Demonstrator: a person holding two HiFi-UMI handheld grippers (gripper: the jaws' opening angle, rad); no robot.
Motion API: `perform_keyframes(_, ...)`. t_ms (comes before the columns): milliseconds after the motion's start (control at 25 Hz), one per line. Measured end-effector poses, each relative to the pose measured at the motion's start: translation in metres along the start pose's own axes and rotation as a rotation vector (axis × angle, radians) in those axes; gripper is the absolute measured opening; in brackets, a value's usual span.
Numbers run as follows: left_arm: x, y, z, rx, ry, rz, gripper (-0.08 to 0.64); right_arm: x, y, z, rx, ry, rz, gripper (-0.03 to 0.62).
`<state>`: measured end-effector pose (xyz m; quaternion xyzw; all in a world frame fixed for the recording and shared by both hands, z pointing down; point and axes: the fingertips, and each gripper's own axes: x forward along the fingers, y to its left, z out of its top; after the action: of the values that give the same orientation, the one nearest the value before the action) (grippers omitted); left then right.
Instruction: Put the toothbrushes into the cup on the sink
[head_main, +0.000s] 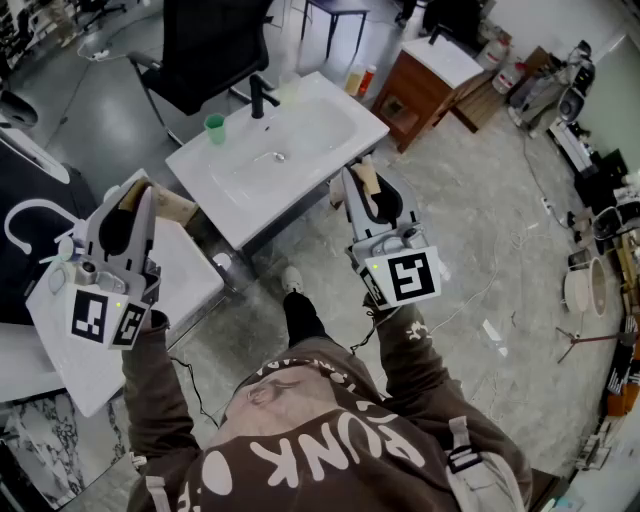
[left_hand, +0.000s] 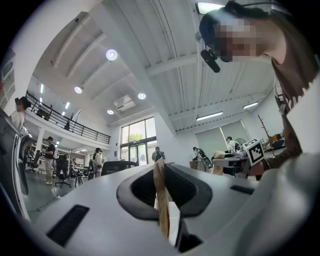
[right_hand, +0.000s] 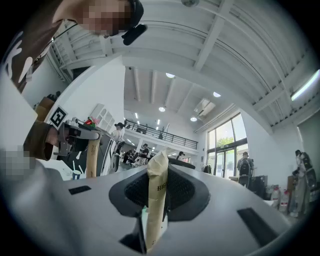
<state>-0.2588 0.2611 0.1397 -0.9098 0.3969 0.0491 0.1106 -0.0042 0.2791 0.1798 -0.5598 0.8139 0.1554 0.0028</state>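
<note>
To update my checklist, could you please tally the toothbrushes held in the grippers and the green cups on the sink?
Paper-wrapped toothbrushes: 2
Green cup: 1
Total: 3

Person seen from above: brown hoodie (head_main: 330, 400) with white block lettering (head_main: 335, 452) across the front at six o'clock, brown sleeves (head_main: 150, 395), grey webbing straps (head_main: 462, 458) at five o'clock, dark trousers (head_main: 300, 318) and a pale shoe (head_main: 292, 281) near centre. A thin black cable (head_main: 190, 385) trails at seven o'clock. Left gripper (head_main: 140, 195) and right gripper (head_main: 365, 185): light grey moulded shells with black oval recesses, each with a cube (head_main: 408, 277) bearing black-and-white square markers and a small green light (head_main: 375, 267). A black camera unit (left_hand: 210, 59) is worn on the head.
</note>
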Motion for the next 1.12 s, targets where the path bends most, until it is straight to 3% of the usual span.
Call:
perform_keyframes(200,0.077,0.035,-0.04,0.0,0.024,0.024,0.034,0.074,-0.053,-0.046,0.014,0.004,0.02,0.071)
perform_keyframes(440,0.155,0.069,-0.057,0.002,0.059,0.057,0.034,0.15,-0.106,-0.077,0.037,0.027,0.059,0.071)
perform_keyframes(1120,0.26,0.131,-0.102,0.001,0.105,0.124,0.034,0.289,-0.17,-0.139,0.077,0.032,0.139,0.071)
